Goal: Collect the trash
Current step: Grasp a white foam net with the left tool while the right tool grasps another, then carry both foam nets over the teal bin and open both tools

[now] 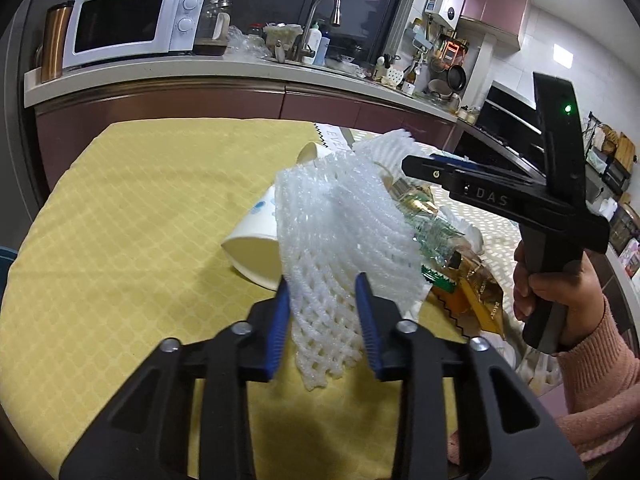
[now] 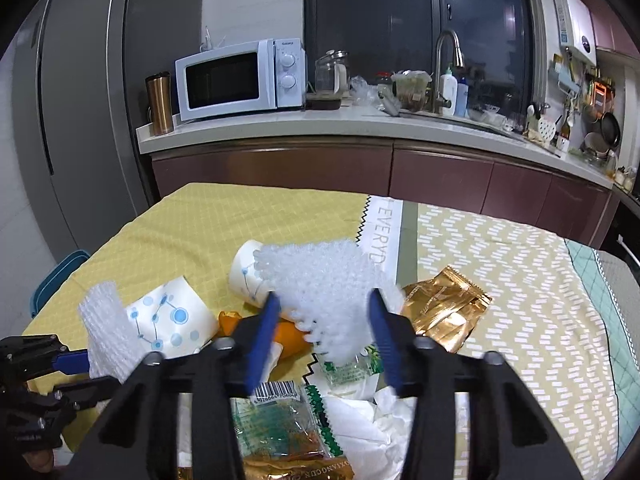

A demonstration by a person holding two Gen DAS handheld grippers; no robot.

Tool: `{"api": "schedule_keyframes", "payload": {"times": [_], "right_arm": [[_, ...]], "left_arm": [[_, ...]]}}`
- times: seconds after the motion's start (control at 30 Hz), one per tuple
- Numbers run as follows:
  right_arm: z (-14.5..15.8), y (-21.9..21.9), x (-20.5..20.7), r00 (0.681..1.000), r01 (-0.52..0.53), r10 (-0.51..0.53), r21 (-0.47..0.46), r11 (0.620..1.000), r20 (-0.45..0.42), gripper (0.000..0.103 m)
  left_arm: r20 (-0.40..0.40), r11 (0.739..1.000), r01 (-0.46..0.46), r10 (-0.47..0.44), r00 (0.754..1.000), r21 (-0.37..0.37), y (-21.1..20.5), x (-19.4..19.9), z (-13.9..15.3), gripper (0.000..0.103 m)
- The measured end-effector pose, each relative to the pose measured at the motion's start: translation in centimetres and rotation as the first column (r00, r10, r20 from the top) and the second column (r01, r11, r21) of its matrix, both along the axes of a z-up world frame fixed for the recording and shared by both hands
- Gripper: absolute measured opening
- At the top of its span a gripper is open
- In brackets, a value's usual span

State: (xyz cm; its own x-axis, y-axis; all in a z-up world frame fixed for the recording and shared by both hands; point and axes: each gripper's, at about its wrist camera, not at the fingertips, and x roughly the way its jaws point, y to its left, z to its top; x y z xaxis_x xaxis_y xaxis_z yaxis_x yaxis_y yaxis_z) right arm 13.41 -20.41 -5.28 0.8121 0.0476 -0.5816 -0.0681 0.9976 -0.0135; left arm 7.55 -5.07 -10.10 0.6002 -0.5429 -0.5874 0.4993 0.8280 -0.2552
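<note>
So far we judge the collecting barely begun: the trash lies heaped on the surface [image 2: 168, 220], which wears a yellow cloth with a fine diamond weave on the left and a chevron-printed cloth on the right, and no bin or bag shows in either view.

Largest of the pile is the foam net [image 1: 344, 232], a soft white mesh sleeve, springy and open-celled. It hangs between the blue ribbed jaws of our left gripper [image 1: 323, 300]; the jaws stand apart with the mesh loose between them, so we would not call it held. A second foam net [image 2: 320, 276] fills the gap of our right gripper [image 2: 324, 316], whose jaws are likewise spread wide, not pinching.

Next come two paper cups, one cup [image 2: 172, 316] tipped on its side with blue dots printed on stiff white card, the other cup [image 2: 248, 276] lying just beyond it.

The gold wrapper [image 2: 444, 312], crinkled shiny foil, lies at the right of the heap. Nearer us sit a green wrapper [image 2: 276, 432] of clear film, crumpled white tissue [image 2: 372, 428], and a scrap of orange peel [image 2: 292, 340].

Everything is light and crushable; all remains to be gathered.
</note>
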Motion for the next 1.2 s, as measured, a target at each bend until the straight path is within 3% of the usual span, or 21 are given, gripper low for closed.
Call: {"api": "schedule_keyframes", "payload": {"times": [0.1,0.13,0.47,0.77,1.03,1.2], "right_arm": [[0.1,-0.3,-0.1,1.000,-0.007,0.007,0.017,1.000,0.004,0.018],[0.2,-0.4,-0.1,1.000,-0.011,0.011,0.024,1.000,0.005,0.015],[3.0,-0.5,-1.3,0.995,-0.018,0.014,0.040,0.999,0.099,0.011],[5.9,2.4,-2.8,0.974,-0.174,0.155,0.103,0.979,0.168,0.011],[6.5,8.3,-2.3,0.915,-0.394,0.366,0.176,0.902,0.171,0.011],[6.4,12.8,-1.4,0.861,-0.508,0.484,0.212,0.835,0.158,0.011]], "left_arm": [[0.007,1.000,0.001,-0.001,1.000,-0.004,0.4,-0.1,0.1,0.016],[0.011,1.000,0.005,-0.005,1.000,-0.009,0.6,-0.2,0.3,0.014],[0.081,0.998,0.004,0.001,0.997,-0.059,3.0,-2.4,3.3,0.012],[0.152,0.993,-0.044,0.061,0.986,-0.112,7.3,-3.5,6.3,0.012],[0.187,0.975,-0.196,0.214,0.959,-0.108,13.5,-4.4,8.2,0.012],[0.174,0.942,-0.321,0.334,0.926,-0.098,18.4,-4.5,8.1,0.012]]}}
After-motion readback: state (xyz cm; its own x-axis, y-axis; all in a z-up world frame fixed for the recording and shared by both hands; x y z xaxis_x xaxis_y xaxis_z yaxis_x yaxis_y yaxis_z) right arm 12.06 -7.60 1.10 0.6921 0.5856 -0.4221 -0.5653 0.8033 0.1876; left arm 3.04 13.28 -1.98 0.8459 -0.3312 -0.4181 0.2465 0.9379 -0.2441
